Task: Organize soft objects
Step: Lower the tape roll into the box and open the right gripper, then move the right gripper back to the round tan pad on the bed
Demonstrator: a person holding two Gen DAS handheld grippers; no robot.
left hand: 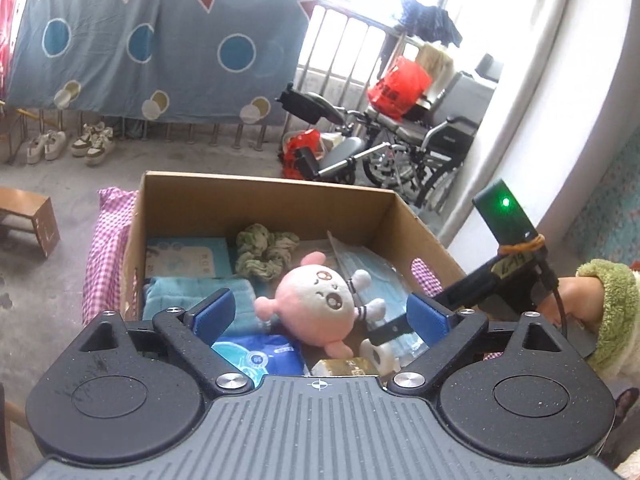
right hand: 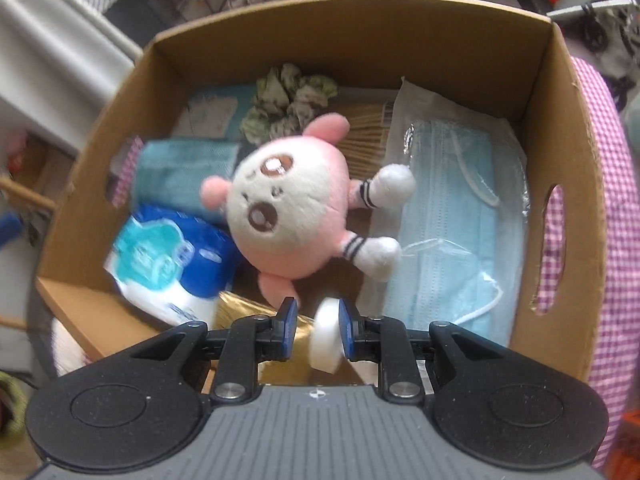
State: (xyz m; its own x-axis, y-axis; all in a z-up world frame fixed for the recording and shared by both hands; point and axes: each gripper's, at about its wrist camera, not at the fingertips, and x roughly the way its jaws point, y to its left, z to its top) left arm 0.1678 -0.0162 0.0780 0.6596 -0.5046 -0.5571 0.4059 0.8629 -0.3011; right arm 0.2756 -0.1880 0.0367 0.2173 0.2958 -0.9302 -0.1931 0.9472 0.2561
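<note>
Plush toy (right hand: 288, 204) already lies mid-box (left hand: 264, 196) among the packed softs; my left gripper (left hand: 320, 314) gapes empty, my right gripper (right hand: 318, 320) clamps a white roll (right hand: 329, 336), unplaced.

My finger pads (left hand: 212, 310) are smooth blue plastic. Plush toy (right hand: 280, 204): fuzzy cloth. Box (right hand: 352, 36): matt brown cardboard. Mask pack (right hand: 452, 208): glossy clear film.

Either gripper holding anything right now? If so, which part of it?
Left gripper is open and holds nothing. Right gripper is shut on a white roll, pads pressing its two flat faces, over the cardboard box.
</note>
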